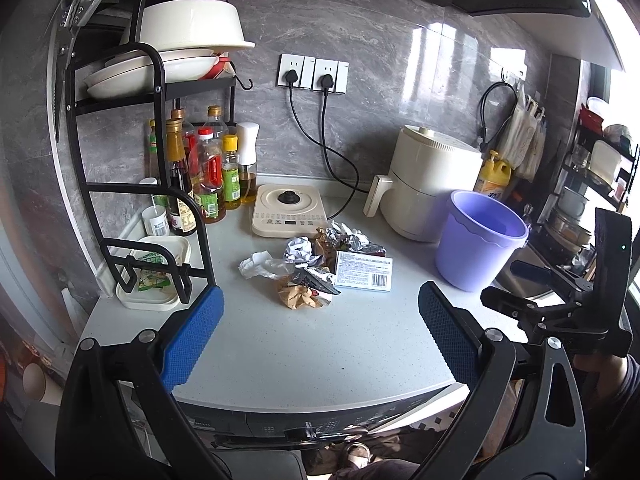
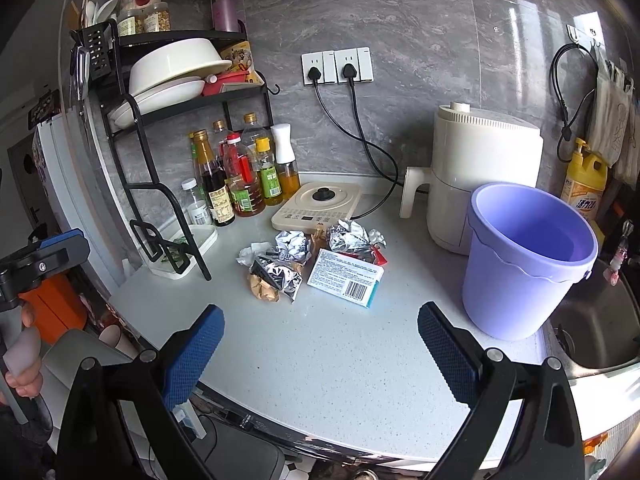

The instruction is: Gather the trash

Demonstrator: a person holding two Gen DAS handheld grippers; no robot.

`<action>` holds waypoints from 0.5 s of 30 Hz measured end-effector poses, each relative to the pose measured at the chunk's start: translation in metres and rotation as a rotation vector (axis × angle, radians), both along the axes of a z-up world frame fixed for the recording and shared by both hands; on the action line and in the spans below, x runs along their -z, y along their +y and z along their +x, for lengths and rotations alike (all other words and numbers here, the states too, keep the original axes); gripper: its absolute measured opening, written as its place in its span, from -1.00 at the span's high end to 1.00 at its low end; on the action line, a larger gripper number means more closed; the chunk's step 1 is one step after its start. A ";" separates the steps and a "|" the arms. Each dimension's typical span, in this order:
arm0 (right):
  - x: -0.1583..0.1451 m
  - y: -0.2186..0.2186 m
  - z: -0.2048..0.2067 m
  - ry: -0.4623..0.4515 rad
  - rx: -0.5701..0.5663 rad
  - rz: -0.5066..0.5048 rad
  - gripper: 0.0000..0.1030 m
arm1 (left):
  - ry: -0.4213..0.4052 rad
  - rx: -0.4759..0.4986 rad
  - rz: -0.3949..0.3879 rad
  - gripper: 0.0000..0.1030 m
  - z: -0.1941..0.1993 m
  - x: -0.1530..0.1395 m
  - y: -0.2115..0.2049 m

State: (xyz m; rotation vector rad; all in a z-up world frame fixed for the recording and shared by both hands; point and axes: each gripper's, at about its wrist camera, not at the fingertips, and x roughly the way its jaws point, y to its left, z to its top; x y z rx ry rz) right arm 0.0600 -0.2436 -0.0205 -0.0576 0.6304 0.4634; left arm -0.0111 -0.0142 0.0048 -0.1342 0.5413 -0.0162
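From the left wrist, the left tool (image 1: 320, 332) hangs released over the near edge of the table (image 1: 304, 344), jaws wide and holding nothing. The trash pile (image 1: 316, 264) lies straight ahead in the middle of the table, with the box (image 1: 363, 271) on its right side, long axis running left to right. The purple bucket (image 1: 478, 248) stands right of the pile

From the right wrist, the right tool (image 2: 318, 344) is likewise spread and empty. The trash pile (image 2: 308, 256) sits ahead and slightly left; the box (image 2: 346, 278) is its nearest piece, and the bucket (image 2: 524, 256) stands close on the right. Judging by this, the right hand seems better placed for the box and the drop
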 end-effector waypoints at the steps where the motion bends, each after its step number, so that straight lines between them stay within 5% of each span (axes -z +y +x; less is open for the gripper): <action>1: 0.000 0.001 0.000 0.000 -0.001 0.001 -0.85 | 0.001 -0.002 -0.004 -0.88 0.000 0.000 0.001; 15: -0.004 0.004 0.000 -0.009 -0.011 0.005 -0.85 | -0.014 -0.009 -0.015 -0.88 0.003 -0.001 0.006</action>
